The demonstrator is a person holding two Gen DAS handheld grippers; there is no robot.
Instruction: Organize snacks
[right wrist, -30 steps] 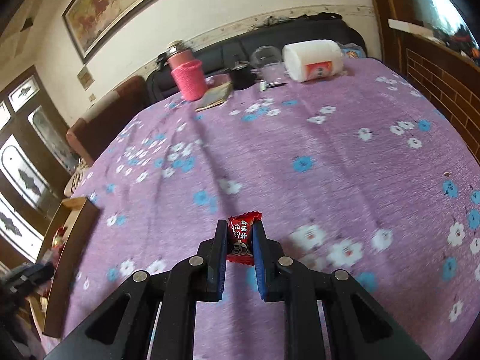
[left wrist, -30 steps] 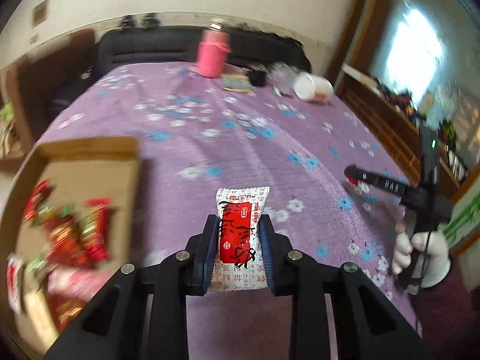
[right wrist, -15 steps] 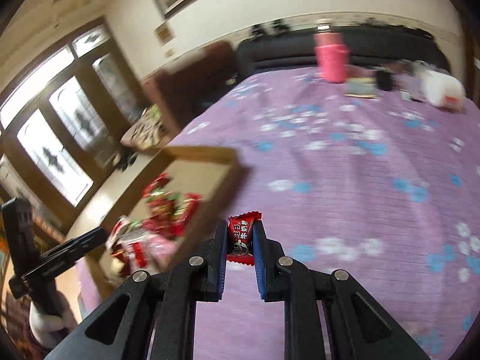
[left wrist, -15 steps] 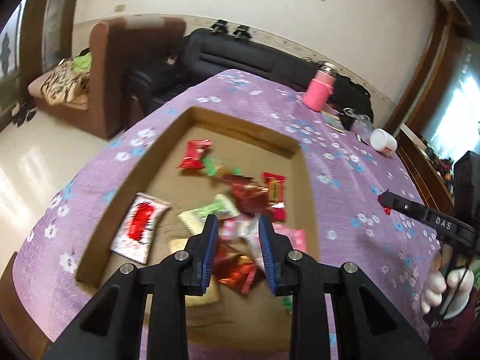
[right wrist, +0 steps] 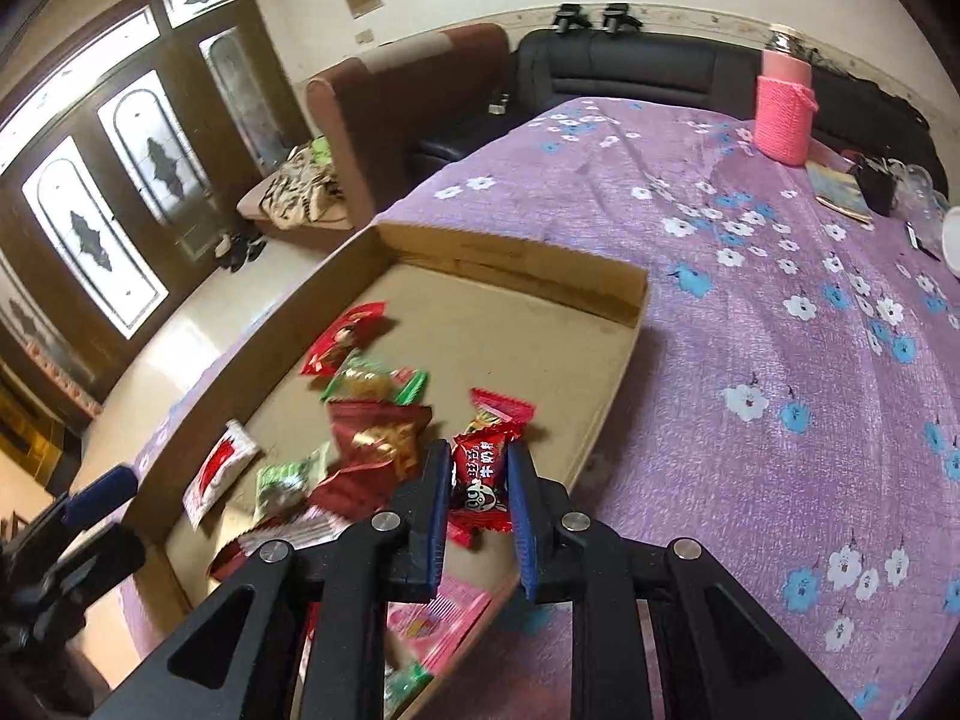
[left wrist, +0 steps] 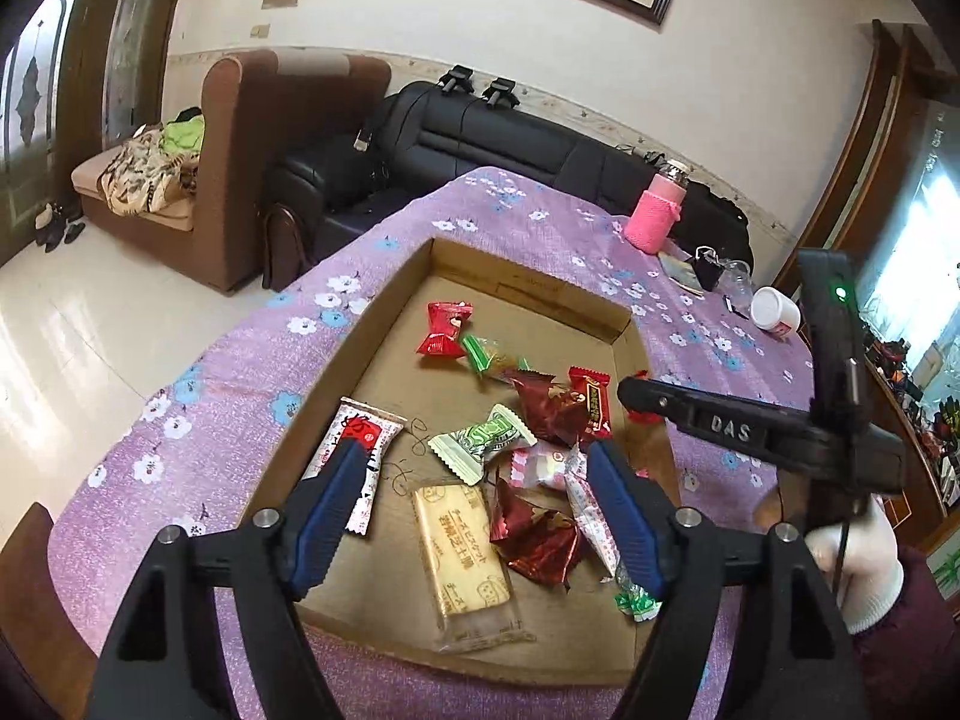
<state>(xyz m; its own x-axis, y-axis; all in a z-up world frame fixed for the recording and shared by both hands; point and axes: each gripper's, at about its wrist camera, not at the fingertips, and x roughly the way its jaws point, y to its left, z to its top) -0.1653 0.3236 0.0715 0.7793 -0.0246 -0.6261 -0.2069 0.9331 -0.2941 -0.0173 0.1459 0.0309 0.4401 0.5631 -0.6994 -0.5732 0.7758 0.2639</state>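
Right gripper (right wrist: 478,489) jaws opening, candy (right wrist: 480,474) between.

Both grippers tilted downward, one spread, one nearly closed

The left gripper (left wrist: 480,510) has just been opening; its blue pads (left wrist: 327,510) stand wide apart with nothing pressed between them. At its 2 o'clock the right gripper (right wrist: 479,495), held by a white-gloved hand (left wrist: 864,570), has been opening slightly around a red candy (right wrist: 480,477).
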